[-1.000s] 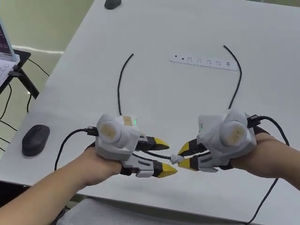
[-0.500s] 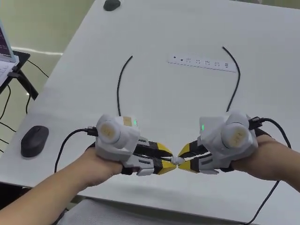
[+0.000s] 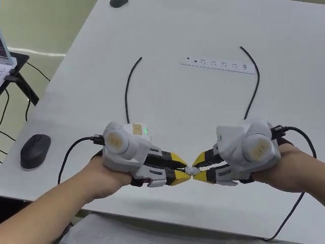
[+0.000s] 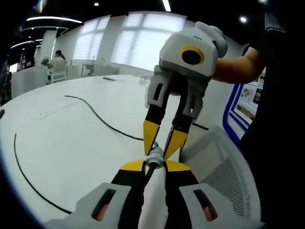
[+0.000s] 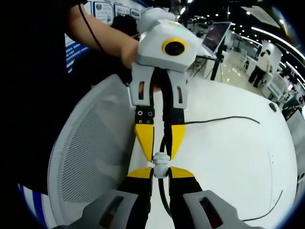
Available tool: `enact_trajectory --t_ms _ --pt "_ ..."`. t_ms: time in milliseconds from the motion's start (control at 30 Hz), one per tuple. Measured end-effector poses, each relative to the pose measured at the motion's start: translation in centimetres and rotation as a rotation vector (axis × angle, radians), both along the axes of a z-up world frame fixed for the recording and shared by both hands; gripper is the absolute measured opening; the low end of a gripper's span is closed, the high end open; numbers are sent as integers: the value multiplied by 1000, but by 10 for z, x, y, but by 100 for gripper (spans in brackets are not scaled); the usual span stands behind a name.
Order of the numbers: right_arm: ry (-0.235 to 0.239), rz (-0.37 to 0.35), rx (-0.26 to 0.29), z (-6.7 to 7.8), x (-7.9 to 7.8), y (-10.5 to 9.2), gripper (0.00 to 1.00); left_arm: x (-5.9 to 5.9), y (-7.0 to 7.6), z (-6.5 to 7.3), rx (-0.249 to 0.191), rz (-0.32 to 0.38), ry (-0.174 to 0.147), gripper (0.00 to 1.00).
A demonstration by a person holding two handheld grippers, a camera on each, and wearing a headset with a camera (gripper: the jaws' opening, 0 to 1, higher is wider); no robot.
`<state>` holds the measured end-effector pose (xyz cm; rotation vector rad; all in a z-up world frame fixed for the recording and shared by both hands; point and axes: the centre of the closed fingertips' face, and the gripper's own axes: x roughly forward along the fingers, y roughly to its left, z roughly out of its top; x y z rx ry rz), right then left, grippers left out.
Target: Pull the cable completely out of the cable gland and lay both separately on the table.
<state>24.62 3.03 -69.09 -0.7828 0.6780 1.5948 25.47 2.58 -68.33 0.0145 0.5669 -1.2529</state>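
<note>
A small white cable gland point(image 3: 191, 171) is held above the table's near edge between my two grippers, which meet tip to tip. My right gripper point(image 3: 199, 168) is shut on the gland point(image 5: 161, 166), whose body sits between its yellow tips. My left gripper point(image 3: 183, 170) is shut on the black cable point(image 5: 164, 136) just where it leaves the gland point(image 4: 154, 157). The cable passes along both grippers' jaws. Its two free lengths point(image 3: 127, 91) point(image 3: 254, 84) lie on the white table point(image 3: 167, 112) beyond them.
A white power strip point(image 3: 218, 65) lies at the back of the table. A dark mouse point(image 3: 34, 150) sits near the left edge and another point(image 3: 118, 3) at the far end. A mesh chair point(image 3: 101, 231) stands under the near edge.
My left gripper was open around the cable a second ago. It has shut on the cable and moved right, up against the gland. The right gripper has kept its hold.
</note>
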Motion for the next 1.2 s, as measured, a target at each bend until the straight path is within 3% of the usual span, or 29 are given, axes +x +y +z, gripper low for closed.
enact_trajectory --t_ms 400,533,600,633,733,767,833,900,967,1033,1100,1200 --pt "8 -14 47 2 2 0 8 1 1 1 -11 18 28 14" --pt "40 -31 68 5 3 1 8 1 2 4 -22 22 35 14" --pt "85 -57 83 8 2 2 11 3 3 5 -36 38 59 14" --pt "130 -80 98 10 0 3 14 5 4 6 -40 41 50 14" --pt "198 -141 127 14 8 0 18 6 6 9 -54 46 42 14" --pt "238 -161 143 17 9 0 15 6 6 10 -56 47 35 14" --pt "368 -232 182 24 10 0 17 7 7 10 -56 46 37 14" --pt "438 -262 206 27 14 -2 19 7 8 12 -56 40 19 14" --pt "507 -301 195 26 16 -4 20 7 8 13 -54 31 2 14" --pt "556 -281 220 30 13 -3 19 6 7 15 -51 25 -13 14" --pt "612 -313 239 30 15 -1 16 6 6 18 -59 23 -22 14" --pt "670 -305 253 31 13 -1 16 6 7 17 -54 24 -23 14"
